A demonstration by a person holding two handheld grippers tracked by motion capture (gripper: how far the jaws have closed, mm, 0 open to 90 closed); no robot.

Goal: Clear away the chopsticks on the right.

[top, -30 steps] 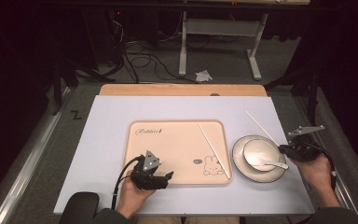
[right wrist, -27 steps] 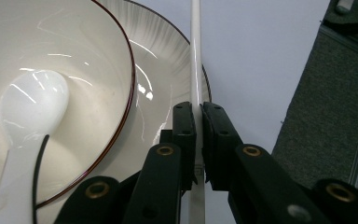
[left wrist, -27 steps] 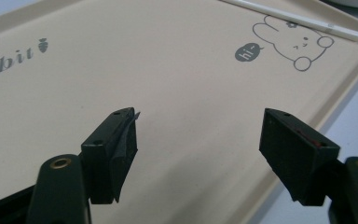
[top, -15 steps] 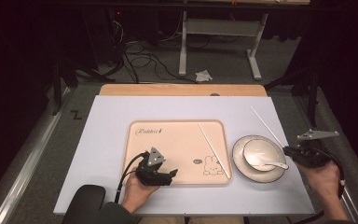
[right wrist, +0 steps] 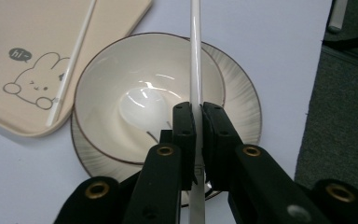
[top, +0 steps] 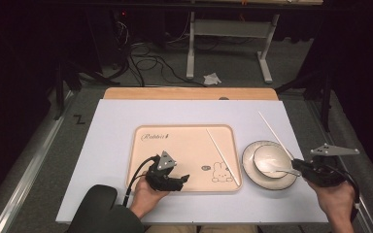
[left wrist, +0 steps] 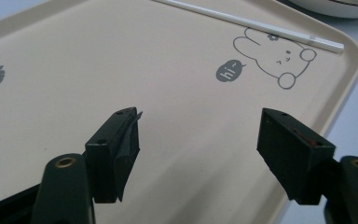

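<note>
A beige tray point(top: 175, 145) with a rabbit drawing lies mid-table, and one white chopstick point(top: 222, 155) rests along its right side. My left gripper point(top: 184, 178) hovers low over the tray's near part point(left wrist: 121, 56), open and holding nothing point(left wrist: 198, 126). To the tray's right, a pale bowl point(top: 267, 155) stands on a plate point(top: 246, 162), and a white spoon point(top: 278, 170) lies in the bowl. My right gripper point(top: 297, 166) is at the plate's right edge, shut on a second white chopstick point(top: 274, 133). That chopstick point(right wrist: 195, 56) runs out between the jaws point(right wrist: 198, 126) over the bowl point(right wrist: 102, 93).
The white table sheet point(top: 116, 126) reaches a wooden strip point(top: 189, 93) at the far edge. Beyond it the floor holds cables, a metal stand point(top: 190, 48) and crumpled paper point(top: 212, 78). The table's right edge runs just under my right hand.
My right gripper has shifted slightly right and toward the near edge, carrying the chopstick with it. The left gripper has barely moved.
</note>
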